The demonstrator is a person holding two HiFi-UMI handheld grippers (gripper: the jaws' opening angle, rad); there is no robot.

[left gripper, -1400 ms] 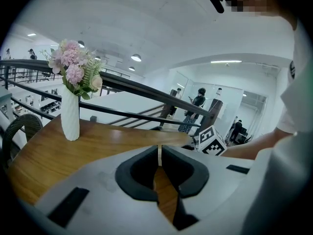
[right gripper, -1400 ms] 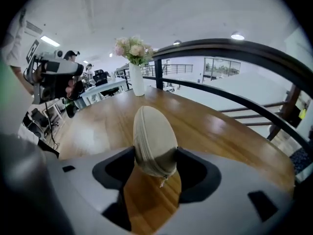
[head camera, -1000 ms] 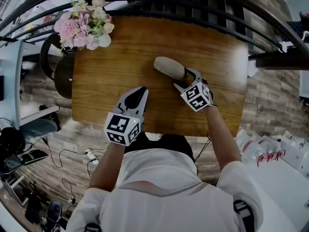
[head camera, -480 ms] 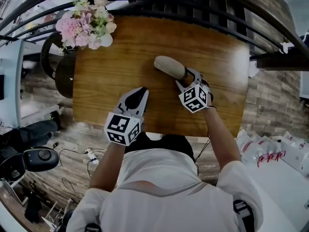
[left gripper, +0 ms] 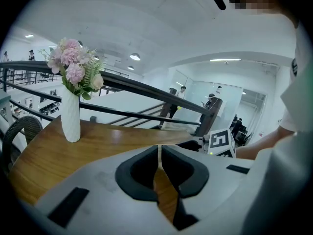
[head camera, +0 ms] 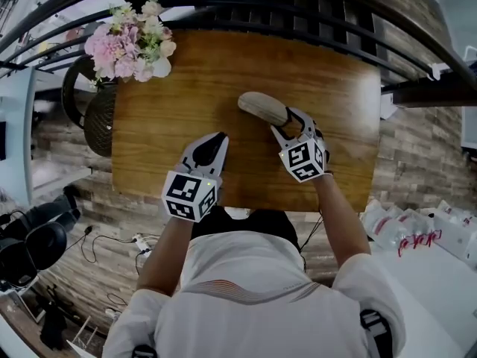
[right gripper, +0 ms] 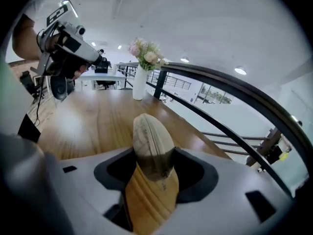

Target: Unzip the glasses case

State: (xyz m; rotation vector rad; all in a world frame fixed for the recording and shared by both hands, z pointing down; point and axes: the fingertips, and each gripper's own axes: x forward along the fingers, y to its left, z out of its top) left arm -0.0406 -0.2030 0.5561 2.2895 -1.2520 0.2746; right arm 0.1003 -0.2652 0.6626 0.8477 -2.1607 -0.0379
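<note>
A beige, oval glasses case [head camera: 259,107] lies on the wooden table [head camera: 171,110], right of its middle. My right gripper [head camera: 288,120] reaches it from the near right, and its jaws have just been closing with the case's near end between them. In the right gripper view the dark pads [right gripper: 188,168] sit against both sides of that end of the case [right gripper: 150,138], so the right gripper [right gripper: 154,163] is shut on it. My left gripper [head camera: 216,139] hovers near the table's front edge, left of the case. Its jaws are shut with nothing between them [left gripper: 159,153].
A white vase of pink flowers [head camera: 130,43] stands at the table's far left corner. A dark wicker chair [head camera: 93,118] stands off the left edge. A black railing [head camera: 298,6] runs behind the table's far edge.
The right gripper's marker cube has shifted slightly toward the person, and its jaws have narrowed around the case's end. The case and the left gripper have stayed where they were.
</note>
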